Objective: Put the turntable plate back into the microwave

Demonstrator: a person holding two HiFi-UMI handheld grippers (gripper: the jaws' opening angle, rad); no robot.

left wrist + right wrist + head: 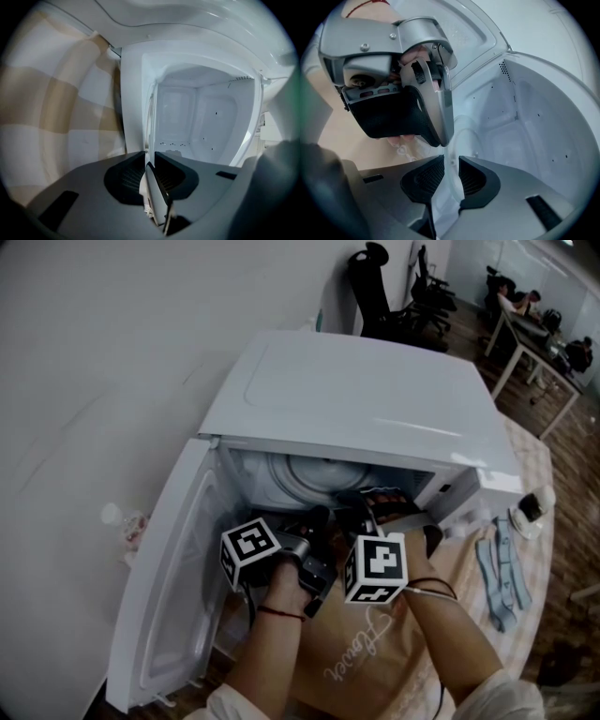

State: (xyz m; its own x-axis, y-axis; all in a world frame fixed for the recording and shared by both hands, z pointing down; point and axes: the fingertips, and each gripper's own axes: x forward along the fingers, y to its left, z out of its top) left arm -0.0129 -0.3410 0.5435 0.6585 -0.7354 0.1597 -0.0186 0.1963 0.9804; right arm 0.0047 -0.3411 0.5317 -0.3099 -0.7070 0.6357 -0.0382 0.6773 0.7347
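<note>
The white microwave [347, 399] stands with its door [173, 596] swung open to the left. The clear glass turntable plate [309, 474] is tilted in the mouth of the cavity. My left gripper [321, 519] reaches into the opening and is shut on the plate's rim [157, 197], seen edge-on between its pads. My right gripper [370, 504] is beside it, shut on another part of the same plate [452, 187]. In the right gripper view the left gripper [442, 139] sits close above, clamped on the glass. The bare cavity [201, 117] lies just ahead.
A tan printed cloth [375, 662] lies on the table in front of the microwave. Blue strips [502, 568] and a small dark-and-white object [532, 507] lie at the right. A white wall is at the left; office chairs [375, 287] and desks stand far behind.
</note>
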